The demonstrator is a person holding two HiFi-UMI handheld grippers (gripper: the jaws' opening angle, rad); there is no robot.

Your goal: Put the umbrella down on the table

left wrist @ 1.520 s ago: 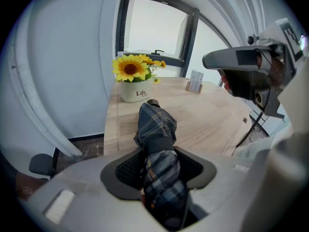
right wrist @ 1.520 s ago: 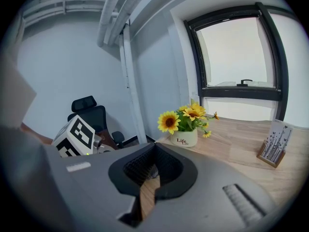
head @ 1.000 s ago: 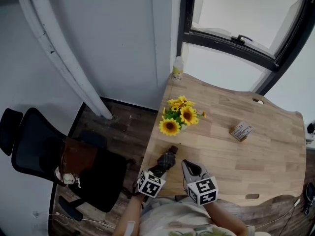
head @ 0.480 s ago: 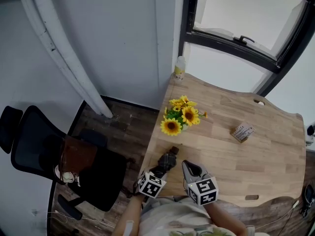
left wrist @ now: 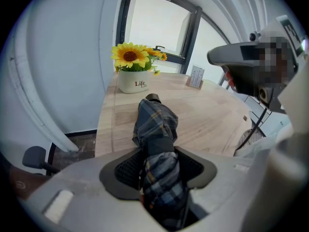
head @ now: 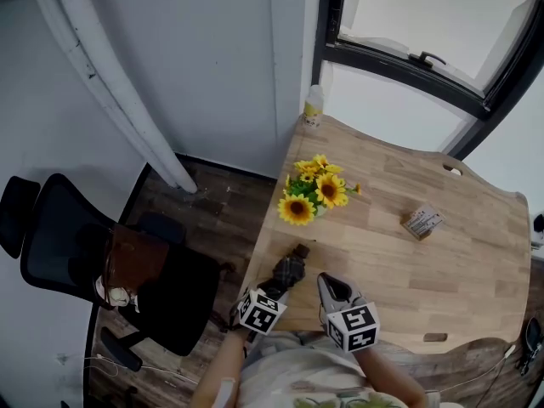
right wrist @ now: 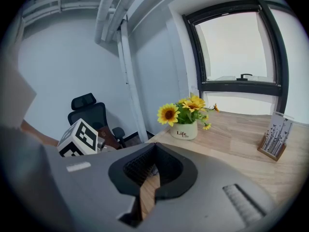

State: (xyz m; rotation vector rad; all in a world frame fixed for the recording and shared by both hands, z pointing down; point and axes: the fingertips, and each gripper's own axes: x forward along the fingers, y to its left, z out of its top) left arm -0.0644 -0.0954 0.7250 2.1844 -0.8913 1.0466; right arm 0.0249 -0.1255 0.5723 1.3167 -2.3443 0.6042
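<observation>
A folded plaid umbrella (head: 290, 271) sticks out over the near left corner of the wooden table (head: 442, 262), its black cap toward the flower pot. My left gripper (head: 277, 288) is shut on the umbrella (left wrist: 155, 122) around its middle, and the fabric bulges between the pads. Whether the umbrella's far end touches the wood I cannot tell. My right gripper (head: 328, 286) hovers just to the right over the table's front edge. In the right gripper view the right gripper (right wrist: 147, 185) has its jaws together with nothing between them.
A white pot of sunflowers (head: 314, 195) stands beyond the umbrella. A small card stand (head: 422, 222) sits mid-table and a bottle (head: 313, 106) is at the far left corner by the window. A black office chair (head: 102, 270) stands on the floor to the left.
Only the head view has shifted a little. Both grippers and the umbrella stay where they were.
</observation>
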